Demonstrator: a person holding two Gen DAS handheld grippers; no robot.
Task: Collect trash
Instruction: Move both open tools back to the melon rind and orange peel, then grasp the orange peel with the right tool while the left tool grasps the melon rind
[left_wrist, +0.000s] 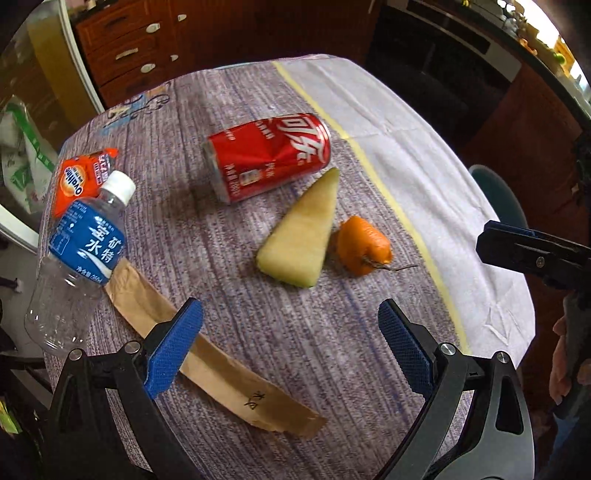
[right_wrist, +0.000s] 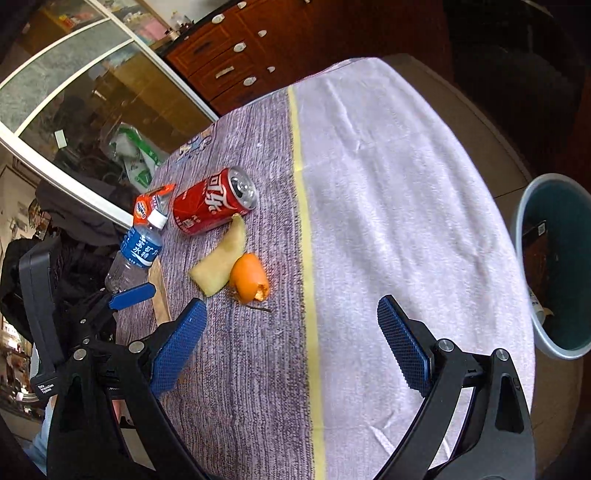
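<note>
A dented red can (left_wrist: 269, 157) (right_wrist: 214, 201) lies on its side on the cloth-covered table. In front of it sit a pale melon rind wedge (left_wrist: 301, 232) (right_wrist: 221, 260) and an orange peel (left_wrist: 364, 245) (right_wrist: 249, 277). At the left edge lie a clear water bottle (left_wrist: 79, 254) (right_wrist: 136, 253), an orange sachet (left_wrist: 79, 177) (right_wrist: 147, 205) and a brown paper sleeve (left_wrist: 207, 358) (right_wrist: 160, 291). My left gripper (left_wrist: 290, 317) is open above the near table, short of the rind. My right gripper (right_wrist: 291, 314) is open over the cloth, right of the trash.
A blue-grey waste bin (right_wrist: 554, 266) (left_wrist: 495, 192) stands on the floor beyond the table's right edge. The table cloth (right_wrist: 388, 206) is grey on the left, white on the right. A wooden drawer cabinet (right_wrist: 229, 59) and glass door (right_wrist: 74, 96) stand behind.
</note>
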